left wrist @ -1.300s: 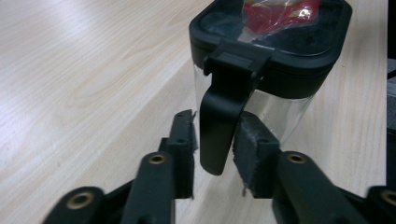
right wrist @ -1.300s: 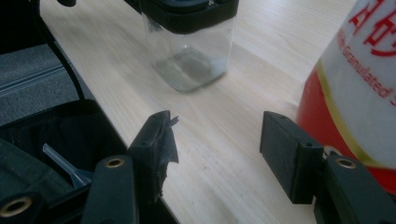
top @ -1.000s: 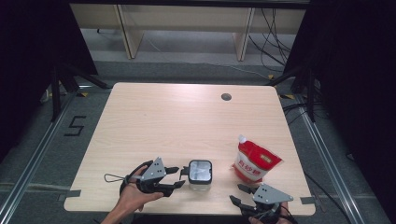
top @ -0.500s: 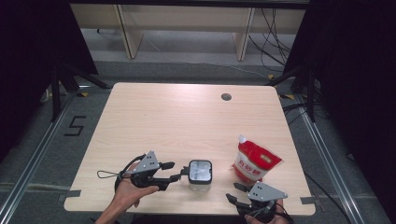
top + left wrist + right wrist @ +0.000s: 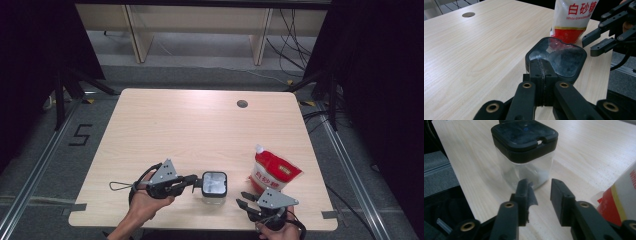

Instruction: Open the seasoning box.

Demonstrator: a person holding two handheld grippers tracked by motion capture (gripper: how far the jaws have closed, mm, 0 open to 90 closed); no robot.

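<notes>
Clear square jar (image 5: 214,186) with a black lid now has the left gripper (image 5: 196,183) pinched shut at its lid edge.

It stands near the front edge of the pale wooden table (image 5: 200,130), between the two grippers. A second ago the left gripper's jaws were wide apart beside the jar; now, in the left gripper view, they press together with no gap, right against the lid's rim (image 5: 541,62). I cannot tell if they nip a small tab there. The right gripper (image 5: 537,192) has been closing its jaws too, but a gap is left and nothing sits between them; it points at the jar's clear side, close but not touching. The red and white sugar pouch (image 5: 272,172) stands just beside it. It looks like the lid is about to be opened for the sugar.
</notes>
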